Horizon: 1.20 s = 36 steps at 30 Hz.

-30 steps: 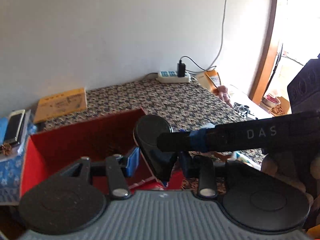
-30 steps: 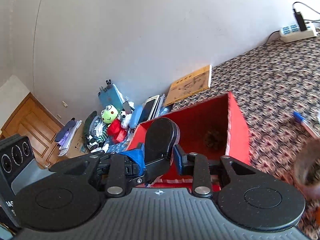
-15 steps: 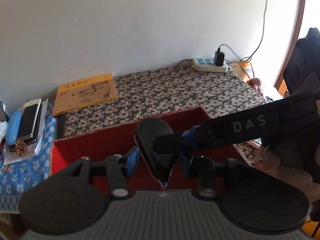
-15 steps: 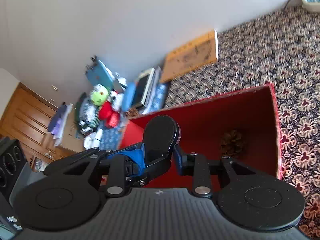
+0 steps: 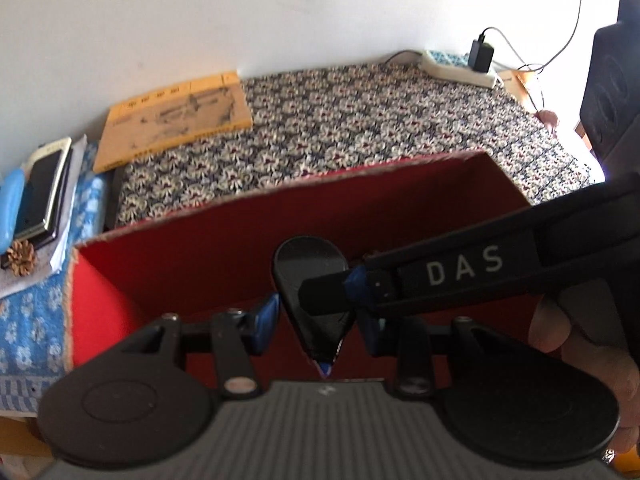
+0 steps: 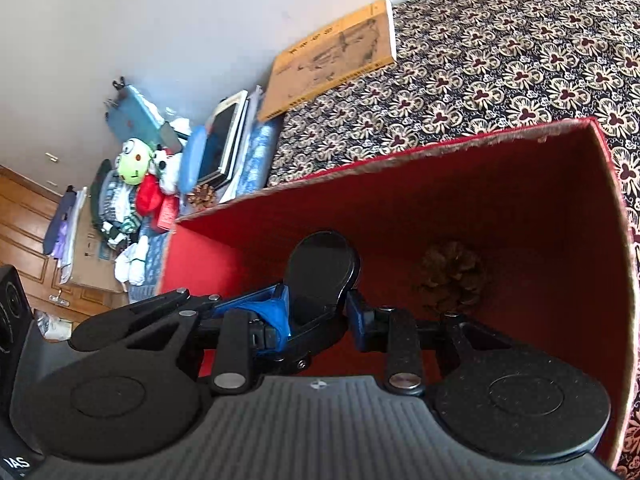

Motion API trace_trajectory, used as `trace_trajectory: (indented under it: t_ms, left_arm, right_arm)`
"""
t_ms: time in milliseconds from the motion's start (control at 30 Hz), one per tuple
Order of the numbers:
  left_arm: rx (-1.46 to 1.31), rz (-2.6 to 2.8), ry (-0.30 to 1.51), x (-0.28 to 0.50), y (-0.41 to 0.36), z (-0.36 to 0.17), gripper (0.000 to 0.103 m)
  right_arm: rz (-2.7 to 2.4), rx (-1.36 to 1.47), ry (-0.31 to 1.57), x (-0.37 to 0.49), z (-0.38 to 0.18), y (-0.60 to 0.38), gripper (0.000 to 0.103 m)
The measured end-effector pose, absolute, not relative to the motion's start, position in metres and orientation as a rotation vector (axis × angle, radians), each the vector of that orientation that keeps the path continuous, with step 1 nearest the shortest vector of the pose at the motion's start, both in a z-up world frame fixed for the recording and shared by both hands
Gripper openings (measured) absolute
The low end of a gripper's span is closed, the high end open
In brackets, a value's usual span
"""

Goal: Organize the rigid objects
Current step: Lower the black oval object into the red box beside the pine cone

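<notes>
**A:** Entry: what are the jaws on?

**B:** Both grippers are on one item, a black paddle-shaped object (image 5: 308, 264) with a round head and a tapered lower end. The left gripper (image 5: 319, 324) has its jaws set narrow with the object between the blue pads. The pads appear to touch its sides, though the contact is partly hidden. The right gripper (image 6: 316, 324) reaches across from the other side, and its jaws are closed narrow on the same object.

**A:** Location of the object?

**B:** It is held off the counter (image 5: 360, 120), above the open red box (image 5: 200, 248) and inside the line of its rim. I cannot tell how far it is from the box floor.

**A:** Progress so far?

**B:** One pine cone (image 6: 452, 276) lies in the box, near the right wall. The paddle object is not yet deposited. My judgement is that the step in hand is placing it, and that only lowering and release are left.

**A:** What is outstanding?

**B:** A second pine cone (image 5: 21, 257) sits outside the box on papers to its left, beside a stacked phone (image 5: 44, 188). A yellow booklet (image 5: 176, 116) lies flat by the wall. Whether these belong to the task is not clear. The task looks partly done, with at least this placement remaining.
</notes>
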State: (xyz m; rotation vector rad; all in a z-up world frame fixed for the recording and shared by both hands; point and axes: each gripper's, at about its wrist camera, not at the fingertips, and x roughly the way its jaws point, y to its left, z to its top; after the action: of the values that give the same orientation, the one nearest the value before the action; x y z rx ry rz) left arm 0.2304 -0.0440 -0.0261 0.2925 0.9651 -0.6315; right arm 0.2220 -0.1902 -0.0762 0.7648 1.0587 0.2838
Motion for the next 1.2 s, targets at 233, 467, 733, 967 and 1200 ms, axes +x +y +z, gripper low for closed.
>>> trace_trajectory:
  t_ms: [233, 467, 733, 967, 1200]
  left_arm:
    - [0.306, -0.582, 1.027, 0.241, -0.047, -0.039, 0.036]
    - [0.281, -0.556, 1.072, 0.245, -0.043, -0.044, 0.037]
    - [0.291, -0.523, 1.053, 0.243, -0.044, -0.044, 0.045]
    - [0.294, -0.487, 1.039, 0.242, -0.042, -0.043, 0.053]
    - [0.306, -0.451, 1.03, 0.243, -0.043, -0.044, 0.055]
  right_arm:
    - [0.261, 0.742, 1.061, 0.226, -0.08, -0.187, 0.013]
    - [0.235, 0.762, 1.078, 0.227, -0.087, -0.191, 0.013]
    - [0.194, 0.729, 1.077, 0.225, -0.086, -0.189, 0.013]
    - [0.166, 0.709, 1.055, 0.224, -0.085, -0.189, 0.013]
    - [0.138, 0.725, 1.047, 0.222, -0.086, -0.192, 0.013]
